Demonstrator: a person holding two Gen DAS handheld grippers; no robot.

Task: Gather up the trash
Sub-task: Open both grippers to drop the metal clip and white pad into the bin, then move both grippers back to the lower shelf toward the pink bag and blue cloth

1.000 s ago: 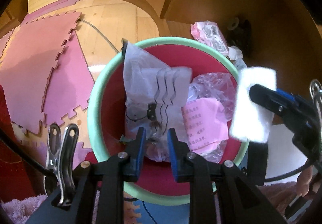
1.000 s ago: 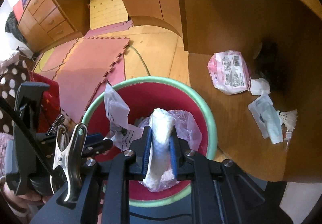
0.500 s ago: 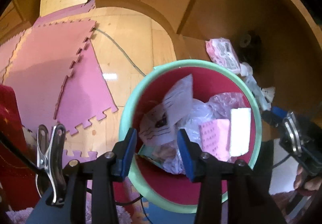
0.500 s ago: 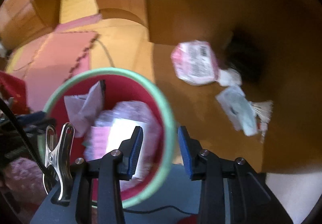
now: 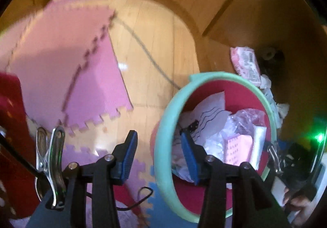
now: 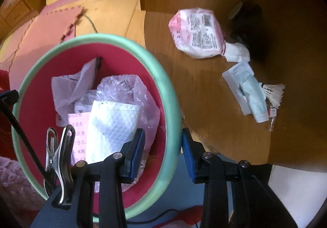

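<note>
Now the folded tissue (image 6: 114,125) stands upright in the bin (image 6: 163,88), both tongs (image 6: 162,153) (image 5: 158,154) parted, empty

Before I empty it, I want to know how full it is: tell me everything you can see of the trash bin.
The trash bin is a round tub, apparently plastic, deep pink inside with a thick mint-green rim. It stands upright on the floor beside the wooden table. Inside, filling much of what shows of it, lie a white paper towel, a pink printed slip, crumpled clear plastic and a white bag. The right gripper straddles its rim with open jaws, not touching.
</note>
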